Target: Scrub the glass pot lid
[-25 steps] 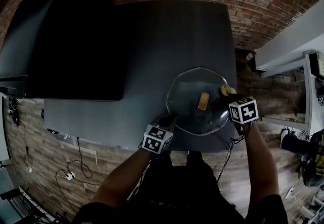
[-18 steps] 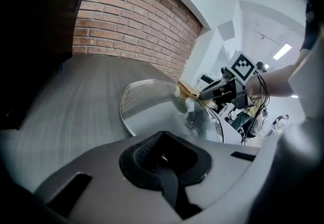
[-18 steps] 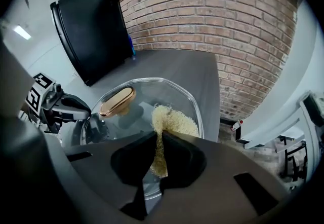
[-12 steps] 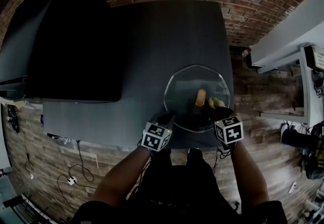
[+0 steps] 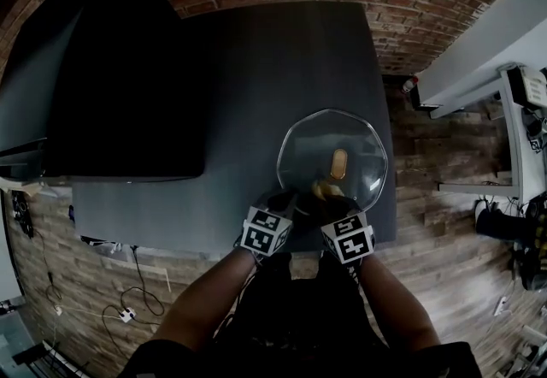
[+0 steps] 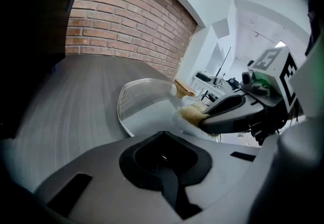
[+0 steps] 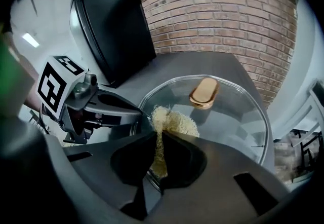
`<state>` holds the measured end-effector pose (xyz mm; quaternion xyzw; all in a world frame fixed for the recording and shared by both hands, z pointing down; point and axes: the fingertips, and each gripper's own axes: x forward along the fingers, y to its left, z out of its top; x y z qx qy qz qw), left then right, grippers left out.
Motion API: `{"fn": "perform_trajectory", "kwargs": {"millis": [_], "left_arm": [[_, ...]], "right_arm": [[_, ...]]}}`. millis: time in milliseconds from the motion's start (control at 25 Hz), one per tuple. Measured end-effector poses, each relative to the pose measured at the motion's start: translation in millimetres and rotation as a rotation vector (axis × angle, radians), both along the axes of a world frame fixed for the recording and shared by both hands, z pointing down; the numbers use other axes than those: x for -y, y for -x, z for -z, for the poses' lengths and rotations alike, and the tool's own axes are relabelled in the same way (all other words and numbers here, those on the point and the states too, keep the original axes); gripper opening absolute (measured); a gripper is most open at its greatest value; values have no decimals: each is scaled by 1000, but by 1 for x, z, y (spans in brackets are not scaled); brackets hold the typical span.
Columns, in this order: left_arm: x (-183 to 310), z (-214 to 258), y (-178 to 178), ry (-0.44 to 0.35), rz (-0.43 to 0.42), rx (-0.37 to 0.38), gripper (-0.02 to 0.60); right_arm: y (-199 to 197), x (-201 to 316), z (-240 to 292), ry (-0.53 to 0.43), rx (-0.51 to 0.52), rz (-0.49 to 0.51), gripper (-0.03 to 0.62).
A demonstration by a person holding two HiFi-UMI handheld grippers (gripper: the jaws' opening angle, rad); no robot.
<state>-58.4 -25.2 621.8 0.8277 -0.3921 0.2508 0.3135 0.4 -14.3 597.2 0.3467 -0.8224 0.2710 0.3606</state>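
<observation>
Faceted clear glass pot lid (image 5: 355, 150) lies at the near right end of the dark grey table (image 5: 256, 94).

The right gripper (image 7: 158, 152) is clamped on a yellow fibrous scrub pad (image 7: 174, 121), which it presses to the glass beside the tan oval knob (image 7: 204, 91). The left gripper (image 6: 163, 147) has its jaws together, apparently pinching the near rim, though the contact is hard to make out. Judged: the lid is stiff, slick and breakable, so hold it by the rim or knob.

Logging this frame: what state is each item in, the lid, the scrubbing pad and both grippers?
glass pot lid: lying flat on the table, handle up, near the table's near right corner.
scrub pad: clamped in the right gripper, pressed against the lid's near part.
right gripper: shut on the scrub pad.
left gripper: shut on the lid's near-left rim.
</observation>
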Motion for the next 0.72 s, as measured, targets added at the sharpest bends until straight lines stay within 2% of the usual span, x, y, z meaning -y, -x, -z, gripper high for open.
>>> {"fn": "perform_trajectory", "kwargs": {"millis": [200,320,520,720], "left_arm": [[1,5,-1,-2,-20,-16,31],[0,5,-1,0,-36,-18,31],[0,4,0,-8,-55,-13,31],[0,2,0,-15,-66,-5,31]], "right_arm": [[39,-9,-4,2,22,38,41],[47,-15,-7,-6,24,46,41],[35,-24,-6,23,54,33,40],[1,-36,-7,45,55,42,40]]}}
